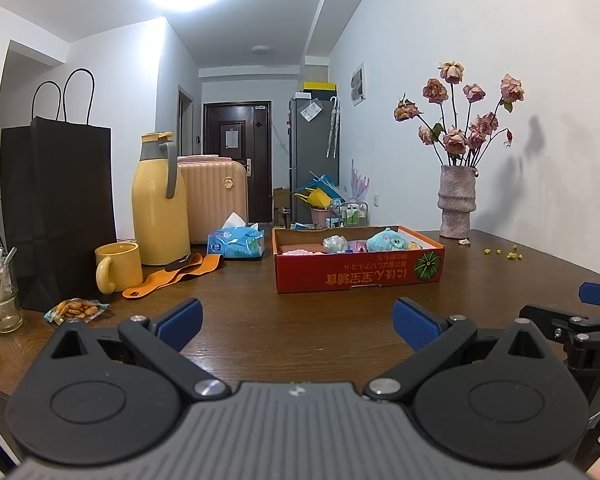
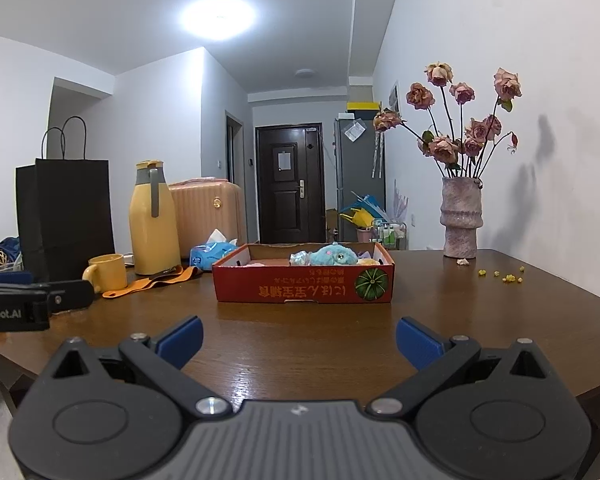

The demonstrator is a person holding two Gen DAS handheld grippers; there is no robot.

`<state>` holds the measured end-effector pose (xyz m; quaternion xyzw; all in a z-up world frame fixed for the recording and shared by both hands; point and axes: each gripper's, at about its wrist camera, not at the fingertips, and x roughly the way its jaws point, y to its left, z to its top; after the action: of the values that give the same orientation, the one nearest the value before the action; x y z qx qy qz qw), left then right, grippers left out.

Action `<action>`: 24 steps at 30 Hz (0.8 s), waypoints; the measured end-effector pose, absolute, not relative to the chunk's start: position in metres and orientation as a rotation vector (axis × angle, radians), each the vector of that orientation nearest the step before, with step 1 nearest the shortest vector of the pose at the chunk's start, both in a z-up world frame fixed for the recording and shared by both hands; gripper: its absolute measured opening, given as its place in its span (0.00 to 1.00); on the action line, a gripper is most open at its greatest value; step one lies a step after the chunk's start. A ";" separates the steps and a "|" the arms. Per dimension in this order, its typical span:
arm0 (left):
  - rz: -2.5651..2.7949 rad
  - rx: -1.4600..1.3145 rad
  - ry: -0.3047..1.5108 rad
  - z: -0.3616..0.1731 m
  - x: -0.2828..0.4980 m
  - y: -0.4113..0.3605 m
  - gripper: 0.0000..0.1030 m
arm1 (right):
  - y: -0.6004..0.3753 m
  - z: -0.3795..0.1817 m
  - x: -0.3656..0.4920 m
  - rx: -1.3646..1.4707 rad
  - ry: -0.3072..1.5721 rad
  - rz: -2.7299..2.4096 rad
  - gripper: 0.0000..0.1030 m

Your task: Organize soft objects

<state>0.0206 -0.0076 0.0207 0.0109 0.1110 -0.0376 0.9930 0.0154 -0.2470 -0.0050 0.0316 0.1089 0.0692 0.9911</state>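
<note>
Left gripper [image 1: 298, 322] and right gripper [image 2: 299, 340] both spread, empty, low over surface [image 2: 300, 344]. Soft toys [image 2: 334, 255] sit in red box [image 2: 304, 286] ahead. Risk: light box sliding if gripper snags its wall; vase [image 2: 460, 218] near.

Right gripper [image 2: 299, 342] fingers spread, empty, above table [image 2: 460, 312]; blue plush [image 2: 334, 254] in red box [image 2: 304, 286].
</note>
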 end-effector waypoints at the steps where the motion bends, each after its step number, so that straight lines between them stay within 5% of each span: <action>1: -0.075 0.022 0.223 0.021 0.021 -0.008 1.00 | -0.247 -0.005 0.015 0.066 0.218 0.141 1.00; 24: -0.060 0.016 0.203 0.022 0.019 -0.004 1.00 | -0.249 -0.001 0.014 0.074 0.202 0.135 1.00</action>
<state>0.0187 -0.0040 0.0224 0.0078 0.1013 -0.0299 0.9944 0.0136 -0.2488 -0.0014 0.0369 0.1008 0.0672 0.9919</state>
